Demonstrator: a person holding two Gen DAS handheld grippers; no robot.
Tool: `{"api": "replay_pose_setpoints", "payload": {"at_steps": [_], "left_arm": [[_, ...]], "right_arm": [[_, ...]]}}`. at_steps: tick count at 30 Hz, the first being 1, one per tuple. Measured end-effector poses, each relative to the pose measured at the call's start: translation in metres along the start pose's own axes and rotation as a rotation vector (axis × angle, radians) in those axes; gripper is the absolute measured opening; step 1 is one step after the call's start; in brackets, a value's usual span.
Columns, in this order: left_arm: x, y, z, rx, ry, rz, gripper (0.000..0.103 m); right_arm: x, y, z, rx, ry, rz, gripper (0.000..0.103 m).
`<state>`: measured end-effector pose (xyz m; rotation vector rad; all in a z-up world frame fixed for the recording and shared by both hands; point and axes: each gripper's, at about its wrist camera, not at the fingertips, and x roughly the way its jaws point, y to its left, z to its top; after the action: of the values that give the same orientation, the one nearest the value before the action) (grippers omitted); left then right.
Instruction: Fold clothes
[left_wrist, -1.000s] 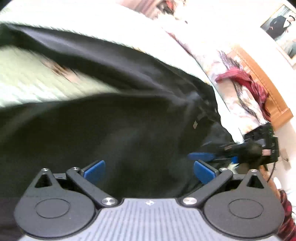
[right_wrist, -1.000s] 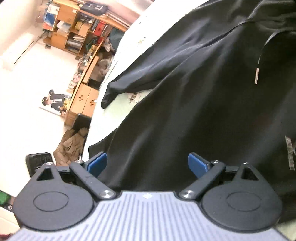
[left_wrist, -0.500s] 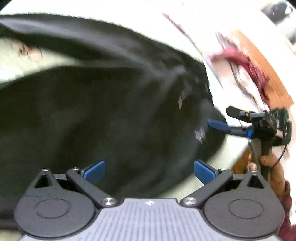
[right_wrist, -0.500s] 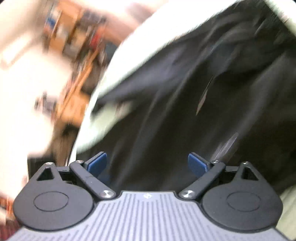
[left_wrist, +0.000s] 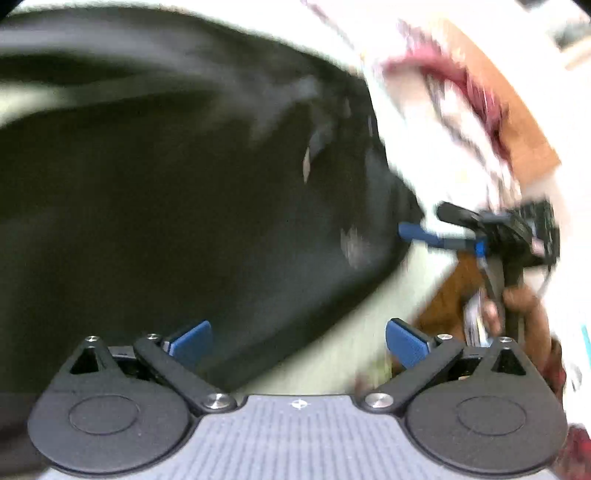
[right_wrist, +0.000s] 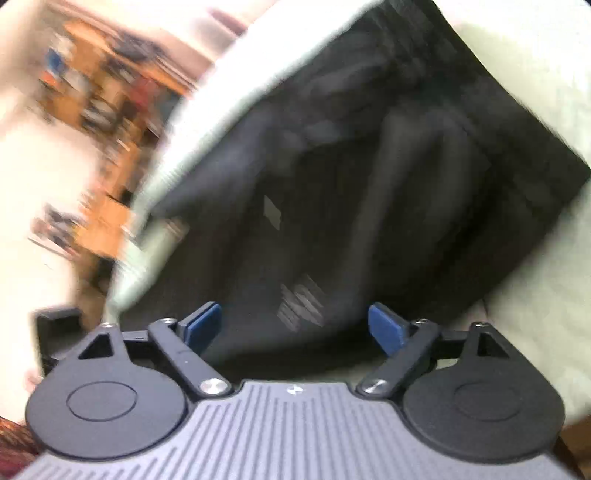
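A black garment (left_wrist: 184, 203) lies spread on a pale green bed sheet (left_wrist: 332, 354). My left gripper (left_wrist: 297, 339) hovers over the garment's near edge, open, with nothing pressed between its blue pads. In the left wrist view my right gripper (left_wrist: 424, 221) sits at the garment's right edge, held by a hand (left_wrist: 517, 299). In the right wrist view the black garment (right_wrist: 369, 184) fills the middle, and my right gripper (right_wrist: 293, 325) hangs above its near hem. Its jaws are closing, still wide, with cloth below the gap and the pads not touching it. Both views are blurred.
A floral quilt (left_wrist: 443, 147) with a red cloth (left_wrist: 461, 77) lies beyond the garment, against a wooden headboard (left_wrist: 517, 122). Wooden shelves (right_wrist: 110, 74) stand past the bed's left edge. Bare sheet (right_wrist: 535, 332) shows to the right of the garment.
Both grippers have swept sideways across the garment toward its edge. The right gripper has come off the cloth to the bed's side. More bare sheet shows in both views.
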<state>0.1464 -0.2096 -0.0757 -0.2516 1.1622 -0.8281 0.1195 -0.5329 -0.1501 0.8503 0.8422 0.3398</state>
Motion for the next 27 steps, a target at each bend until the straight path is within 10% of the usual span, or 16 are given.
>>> {"api": "replay_pose_setpoints", "payload": {"at_steps": [2,5,8,14,20,27], "left_arm": [[0.008,0.000,0.009,-0.031,-0.065,0.028,0.102],[0.041,0.013,-0.001,-0.096,0.075,-0.009,0.102],[0.046,-0.002,-0.034,0.055,0.103,-0.023,0.102],[0.033,-0.004,-0.028,-0.024,0.140,-0.152,0.102],[0.005,0.023,-0.015,-0.065,-0.115,0.006,0.102],[0.010,0.050,-0.048,-0.117,0.049,-0.112,0.102]], "right_arm": [[0.012,0.000,0.013,0.020,-0.031,0.086,0.093],[0.051,-0.004,0.012,0.014,0.059,0.113,0.093],[0.055,-0.006,-0.019,-0.073,0.139,0.064,0.092],[0.030,0.004,-0.052,-0.107,0.152,-0.017,0.091],[0.035,0.029,-0.040,-0.052,0.017,0.151,0.093],[0.067,0.022,-0.072,-0.135,0.062,0.042,0.093]]}}
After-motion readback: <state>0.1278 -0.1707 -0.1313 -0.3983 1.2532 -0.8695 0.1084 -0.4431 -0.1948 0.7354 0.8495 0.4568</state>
